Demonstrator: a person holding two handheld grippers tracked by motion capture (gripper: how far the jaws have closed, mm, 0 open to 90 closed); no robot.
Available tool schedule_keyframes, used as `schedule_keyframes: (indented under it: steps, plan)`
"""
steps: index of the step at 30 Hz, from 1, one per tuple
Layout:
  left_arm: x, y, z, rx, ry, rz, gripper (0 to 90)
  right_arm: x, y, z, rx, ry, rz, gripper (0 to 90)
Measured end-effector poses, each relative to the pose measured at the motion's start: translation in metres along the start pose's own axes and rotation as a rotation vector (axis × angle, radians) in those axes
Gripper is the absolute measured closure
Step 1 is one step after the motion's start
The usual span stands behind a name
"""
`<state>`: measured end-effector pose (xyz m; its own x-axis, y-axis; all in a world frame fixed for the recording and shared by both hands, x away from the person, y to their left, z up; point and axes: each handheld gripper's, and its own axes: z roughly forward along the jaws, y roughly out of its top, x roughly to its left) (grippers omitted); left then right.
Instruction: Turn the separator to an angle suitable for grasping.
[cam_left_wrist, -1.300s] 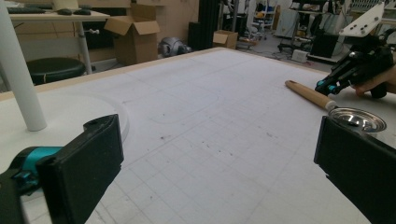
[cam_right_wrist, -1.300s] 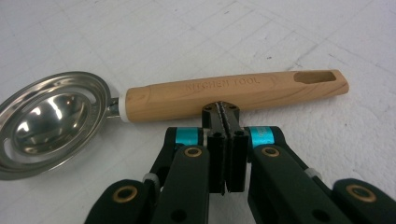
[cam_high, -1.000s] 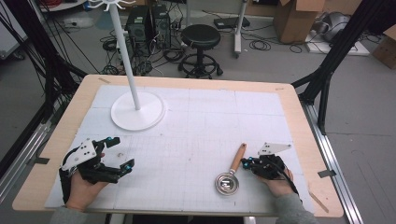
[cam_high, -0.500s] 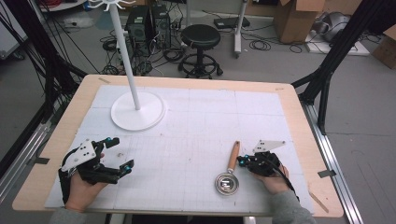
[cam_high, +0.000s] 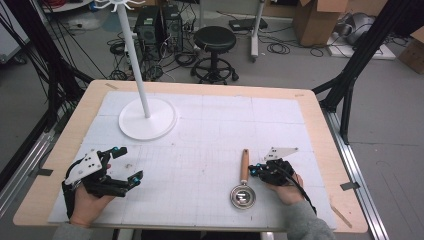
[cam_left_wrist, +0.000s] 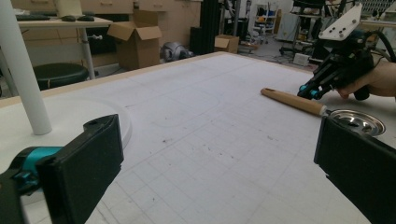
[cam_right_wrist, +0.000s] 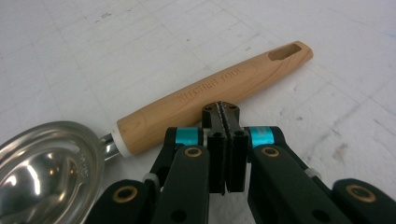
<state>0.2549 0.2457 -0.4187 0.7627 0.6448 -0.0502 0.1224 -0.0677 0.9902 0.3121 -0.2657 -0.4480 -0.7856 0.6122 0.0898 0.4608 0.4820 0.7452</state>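
A: What's the biggest thing here?

B: The worktop (cam_high: 320, 130), a wood-edged board under a white gridded mat (cam_high: 215, 150). At its far left stands a white stand (cam_high: 141, 85), a tall pole rising from a round flat base.

A: And the left hand-held gripper (cam_high: 122, 164)?

B: It sits at the near left of the mat, held by a hand (cam_high: 90, 202). It is released: in the left gripper view its two black jaws stand wide apart with bare mat between them, nothing in them.

A: The right hand-held gripper (cam_high: 253, 171)?

B: Near right, pointing left. It is clenched on nothing; in the right gripper view the jaws press flat together, and their tips lie just beside the handle of the ladle, at its middle. Whether they touch the wood I cannot tell.

A: Describe the ladle (cam_high: 243, 180).

B: It lies flat on the mat just left of that gripper, its wooden handle (cam_right_wrist: 215, 95) pointing away from the person and its small steel bowl (cam_right_wrist: 44, 168) nearest them. The handle's far end has a slot, and lettering is stamped along the wood.
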Motion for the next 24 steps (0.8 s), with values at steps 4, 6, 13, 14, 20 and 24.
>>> schedule_keyframes:
  steps: [4, 6, 13, 14, 20, 24]
  plan:
    - [0.0, -0.001, 0.0, 0.003, 0.001, -0.002, 1.8, 0.002, 0.005, 0.005, 0.005, 0.012, -0.004, 90.0]
    - [0.0, -0.001, -0.001, 0.007, -0.003, -0.001, 1.8, 0.002, 0.008, 0.008, 0.009, 0.013, -0.013, 90.0]
    - [0.0, -0.001, -0.002, 0.004, -0.001, -0.004, 1.8, 0.005, 0.016, 0.016, 0.017, 0.027, -0.028, 90.0]
    - [0.0, -0.001, -0.002, 0.004, -0.001, -0.004, 1.8, 0.005, 0.016, 0.016, 0.017, 0.027, -0.028, 90.0]
    - [0.0, -0.002, -0.002, 0.006, 0.003, -0.005, 1.8, 0.008, 0.023, 0.024, 0.025, 0.033, -0.046, 90.0]
    - [0.001, -0.002, -0.002, 0.007, 0.002, -0.002, 1.8, 0.009, 0.026, 0.028, 0.026, 0.049, -0.05, 90.0]
